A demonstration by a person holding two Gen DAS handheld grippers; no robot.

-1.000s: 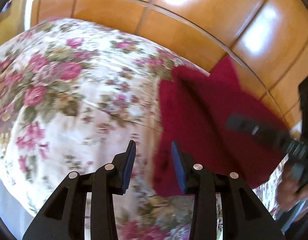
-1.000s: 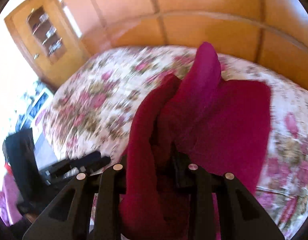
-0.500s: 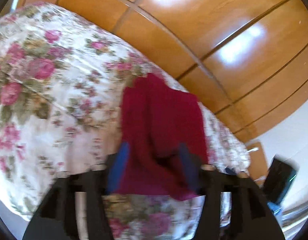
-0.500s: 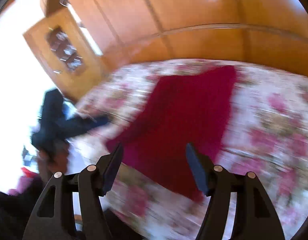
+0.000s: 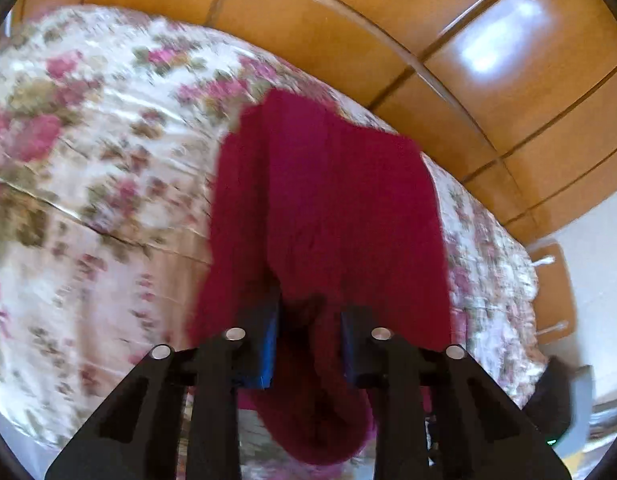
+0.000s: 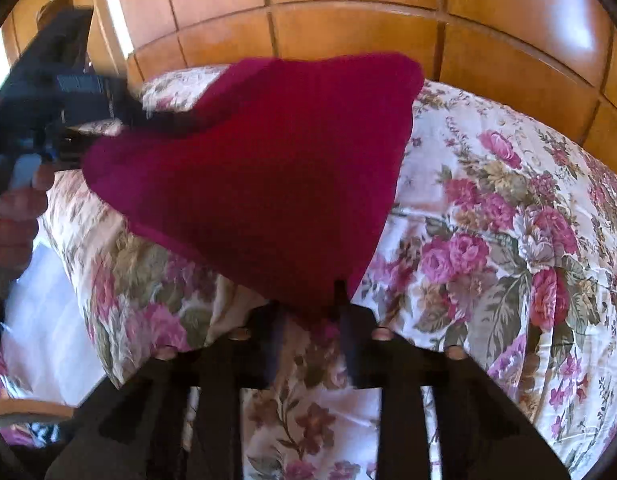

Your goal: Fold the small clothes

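Both jaws closing on the near edge of the red garment (image 5: 328, 208): left gripper (image 5: 308, 344) has cloth bunched between its pads, right gripper (image 6: 308, 336) pinches a corner, probably, view blurred. Spaced grip likely sets up the fold. Beyond: floral bedspread (image 6: 488, 240), wooden panelling (image 5: 348, 20).

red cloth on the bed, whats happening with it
A person is folding a red cloth on a floral bedspread, with a hand-held gripper in each hand. The left hand-held gripper is closing on a bunched edge of the cloth; the right hand-held gripper is closing on a corner. The cloth is lifted between them, its far part seemingly on the bed.
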